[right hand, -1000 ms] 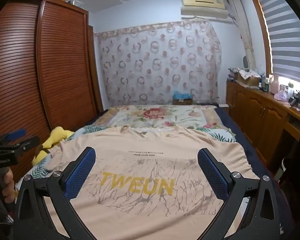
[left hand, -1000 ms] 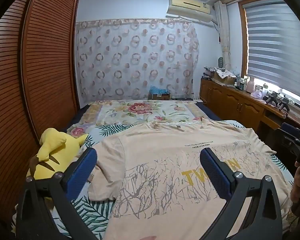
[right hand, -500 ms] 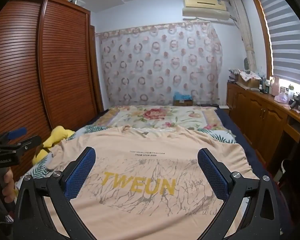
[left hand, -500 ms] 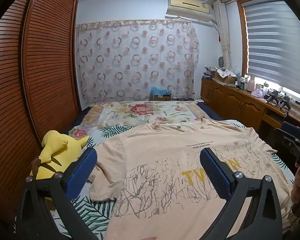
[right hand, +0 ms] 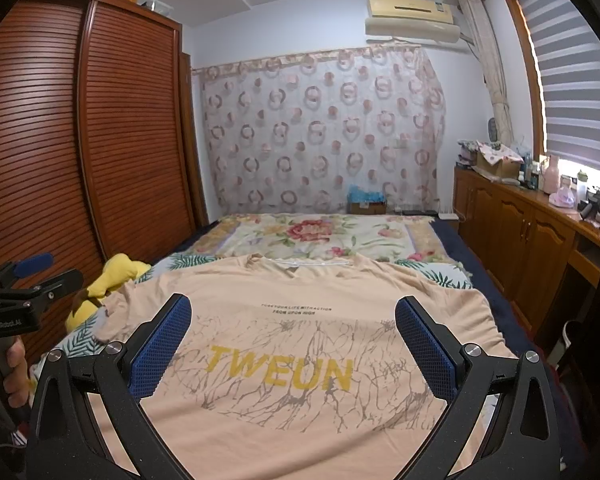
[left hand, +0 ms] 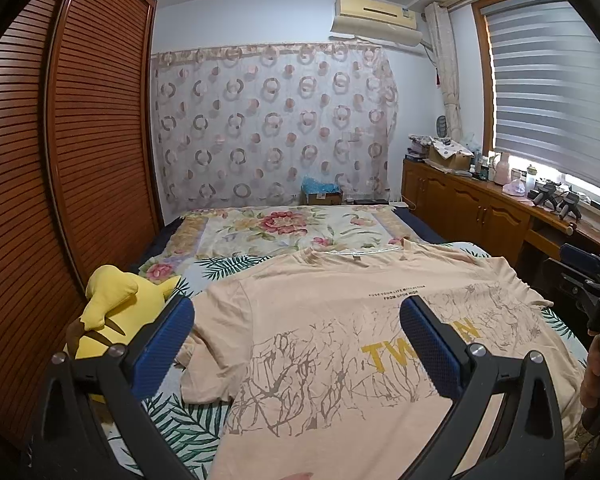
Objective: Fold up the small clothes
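Note:
A peach T-shirt (left hand: 320, 320) with yellow "TWEUN" lettering and a branch print lies spread flat, front up, on the bed, collar at the far end; it also shows in the right wrist view (right hand: 300, 320). My left gripper (left hand: 296, 320) is open and empty, held above the shirt's left half near the left sleeve (left hand: 216, 320). My right gripper (right hand: 293, 320) is open and empty above the shirt's middle. The right gripper shows at the right edge of the left wrist view (left hand: 592, 276); the left gripper shows at the left edge of the right wrist view (right hand: 24, 280).
A yellow plush toy (left hand: 116, 304) lies at the bed's left edge beside the sleeve. A floral blanket (left hand: 288, 228) covers the far bed. A slatted wooden wardrobe (left hand: 80, 160) stands left. A wooden cabinet (left hand: 480, 208) with clutter runs along the right, under the window.
Both grippers have tilted up slightly, so the shirt sits a little lower in both views. Both stay open and empty. The shirt has not moved.

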Available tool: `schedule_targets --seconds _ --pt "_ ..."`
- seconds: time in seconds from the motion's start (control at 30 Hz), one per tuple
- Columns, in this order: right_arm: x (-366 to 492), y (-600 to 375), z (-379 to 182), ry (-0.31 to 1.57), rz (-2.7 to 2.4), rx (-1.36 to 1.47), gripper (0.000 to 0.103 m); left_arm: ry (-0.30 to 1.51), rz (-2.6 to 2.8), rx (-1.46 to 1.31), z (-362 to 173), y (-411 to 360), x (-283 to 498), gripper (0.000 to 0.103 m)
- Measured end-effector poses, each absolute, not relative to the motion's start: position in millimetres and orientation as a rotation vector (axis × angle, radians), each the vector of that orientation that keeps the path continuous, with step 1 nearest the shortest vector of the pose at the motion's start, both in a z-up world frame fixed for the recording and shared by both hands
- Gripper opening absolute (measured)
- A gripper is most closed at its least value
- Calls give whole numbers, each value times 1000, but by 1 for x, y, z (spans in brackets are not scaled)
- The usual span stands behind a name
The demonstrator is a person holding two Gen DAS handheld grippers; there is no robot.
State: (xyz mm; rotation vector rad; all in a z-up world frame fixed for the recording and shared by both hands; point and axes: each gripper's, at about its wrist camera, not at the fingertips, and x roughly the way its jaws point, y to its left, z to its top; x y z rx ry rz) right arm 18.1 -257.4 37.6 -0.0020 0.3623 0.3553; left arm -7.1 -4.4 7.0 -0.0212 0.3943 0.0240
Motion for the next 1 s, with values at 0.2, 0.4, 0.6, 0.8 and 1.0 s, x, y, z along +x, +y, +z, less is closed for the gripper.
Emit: schedule_targets --seconds 0.2,0.4,0.6,0.8,1.0 --pt "18 -257 37 361 355 -1 103 393 25 -20 7 -5 -8 103" --pt "18 -256 36 361 354 -1 103 390 25 -16 10 -8 -10 103" --pt "18 -256 36 360 355 -1 103 390 25 -16 9 -8 -10 103" --pt "18 -256 36 359 356 -1 103 390 25 -14 9 -8 -10 103" --pt "18 -256 35 359 356 0 103 390 24 -12 9 -8 -10 103"
